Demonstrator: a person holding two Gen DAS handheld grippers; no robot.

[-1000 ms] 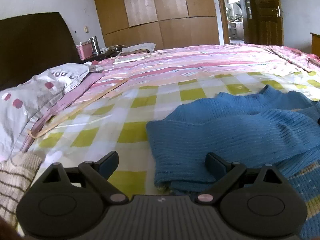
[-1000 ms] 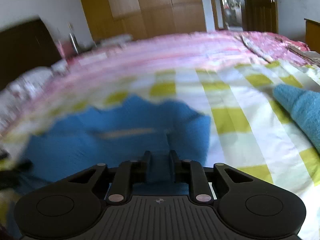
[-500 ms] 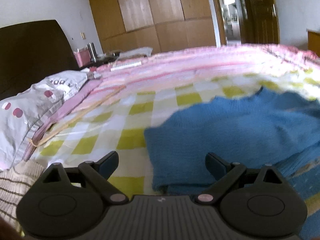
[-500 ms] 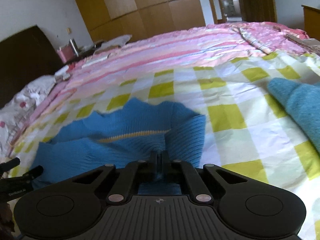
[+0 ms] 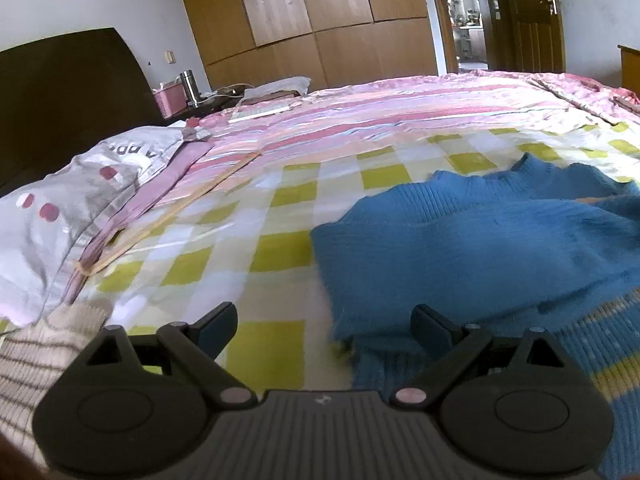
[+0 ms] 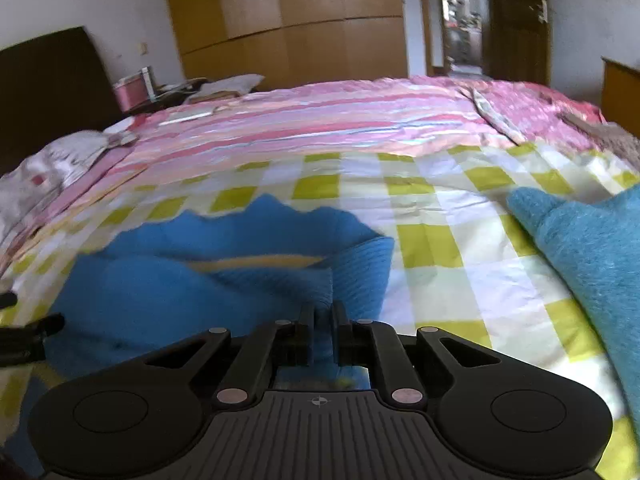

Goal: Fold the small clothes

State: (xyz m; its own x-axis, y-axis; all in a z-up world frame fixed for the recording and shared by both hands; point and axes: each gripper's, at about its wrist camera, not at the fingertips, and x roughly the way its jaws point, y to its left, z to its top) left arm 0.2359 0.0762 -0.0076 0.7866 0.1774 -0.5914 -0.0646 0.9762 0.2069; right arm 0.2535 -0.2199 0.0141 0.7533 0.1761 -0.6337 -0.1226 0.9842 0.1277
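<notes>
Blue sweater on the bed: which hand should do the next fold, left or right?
Probably the right. The right gripper has its fingers nearly closed around a fold of the blue sweater, having just opened a little. The left gripper is wide open, holding nothing.

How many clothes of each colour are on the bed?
Blue: 1, the blue sweater with yellow stripes.
Teal: 1, the teal garment at the right edge.
Cream: 1, the cream striped knit at the left edge.
Total: 3 clothes.
</notes>
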